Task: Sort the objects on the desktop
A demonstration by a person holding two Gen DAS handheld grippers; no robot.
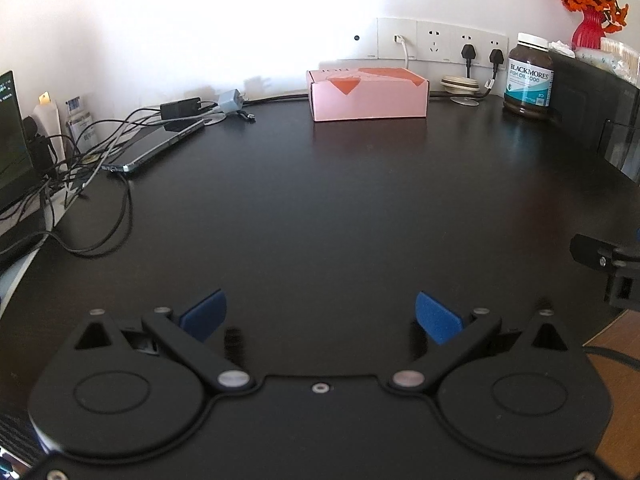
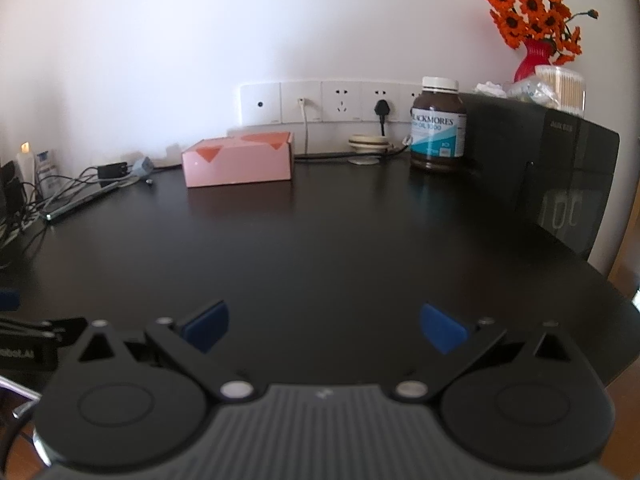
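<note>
Pink box [image 1: 367, 94] with orange triangles, lid looks closed I think, sits far back on the dark tabletop [image 1: 320, 208] by the wall. Left tool [image 1: 320, 317] and right tool [image 2: 324, 327], both spread and empty, are well apart from it.

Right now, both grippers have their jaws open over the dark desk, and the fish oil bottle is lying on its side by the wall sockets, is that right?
Not quite: the fish oil bottle stands upright, cap on top, as the right wrist view shows. Both the left gripper and right gripper do have open jaws over the desk.
</note>
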